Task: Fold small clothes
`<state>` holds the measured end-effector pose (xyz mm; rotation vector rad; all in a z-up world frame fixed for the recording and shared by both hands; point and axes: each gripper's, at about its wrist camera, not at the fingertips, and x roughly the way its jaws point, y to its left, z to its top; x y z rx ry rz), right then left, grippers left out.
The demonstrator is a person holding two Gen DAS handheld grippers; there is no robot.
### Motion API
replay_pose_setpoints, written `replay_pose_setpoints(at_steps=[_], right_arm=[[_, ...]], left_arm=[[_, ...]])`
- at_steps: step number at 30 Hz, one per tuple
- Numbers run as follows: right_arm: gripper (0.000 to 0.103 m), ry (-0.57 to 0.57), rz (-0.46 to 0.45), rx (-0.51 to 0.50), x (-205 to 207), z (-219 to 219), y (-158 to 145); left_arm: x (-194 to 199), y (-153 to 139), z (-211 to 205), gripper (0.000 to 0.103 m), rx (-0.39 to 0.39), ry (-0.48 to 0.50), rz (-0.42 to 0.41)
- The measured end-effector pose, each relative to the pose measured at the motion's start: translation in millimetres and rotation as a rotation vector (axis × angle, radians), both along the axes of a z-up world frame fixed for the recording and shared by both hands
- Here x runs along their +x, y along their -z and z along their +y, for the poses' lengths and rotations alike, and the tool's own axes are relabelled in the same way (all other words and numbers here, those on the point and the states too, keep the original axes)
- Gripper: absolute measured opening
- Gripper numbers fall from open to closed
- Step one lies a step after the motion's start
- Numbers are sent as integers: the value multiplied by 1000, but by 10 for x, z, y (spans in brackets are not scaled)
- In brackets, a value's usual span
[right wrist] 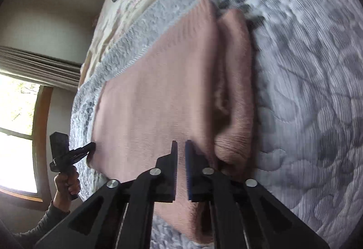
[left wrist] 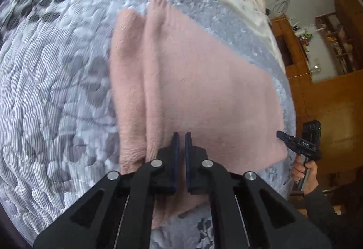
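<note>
A pink knit garment (left wrist: pixel 204 81) lies spread on a bed w/ a grey-and-white quilted floral cover (left wrist: pixel 56 90), one side folded into long rolls (left wrist: pixel 129 81). Left tool (left wrist: pixel 181 135) sits low over the near edge of the garment, its blue-padded fingers (left wrist: pixel 175 158) nearly together w/ a thin gap and pink fabric showing behind that gap; can't tell if cloth is actually pinched. Seen from the right wrist cam, the left tool (right wrist: pixel 91 147) touches the garment's corner at the bed's edge, held by a hand (right wrist: pixel 68 181) in a dark grey sleeve (right wrist: pixel 43 224). Right tool (right wrist: pixel 181 144) likewise hangs over the garment (right wrist: pixel 158 95) beside the rolled fold (right wrist: pixel 236 90), fingers (right wrist: pixel 188 169) close-set w/ a narrow slit; grip can't be confirmed. From the left wrist cam the right tool (left wrist: pixel 280 134) meets the garment's far corner, a hand (left wrist: pixel 304 169) round its handle. Beyond the cover: a pale floral bedspread (right wrist: pixel 136 6), wooden shelving (left wrist: pixel 335 45), bright windows (right wrist: pixel 15 131).
</note>
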<state>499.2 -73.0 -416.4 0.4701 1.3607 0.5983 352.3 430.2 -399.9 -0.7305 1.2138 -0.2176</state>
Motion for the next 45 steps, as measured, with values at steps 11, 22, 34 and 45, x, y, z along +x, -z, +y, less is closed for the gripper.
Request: replay_pose_setpoints(at_steps=[11,22,34,45], right_arm=[[7,-129,-36,157,-665,802,-364],[0,-87,22,100,-764,802,115],[24,20,-187,-252,-655,-128,-616],[76,-576,-691,-601,-1996,2274,-792]], left_arm=[[-371,-464,-769,0,-75,89,-157],[-300,100,-810,1,-13,100,-40],[-487,-292,738,35,-101,-119,-18],[509,-11,962,66,-241,-87,96]])
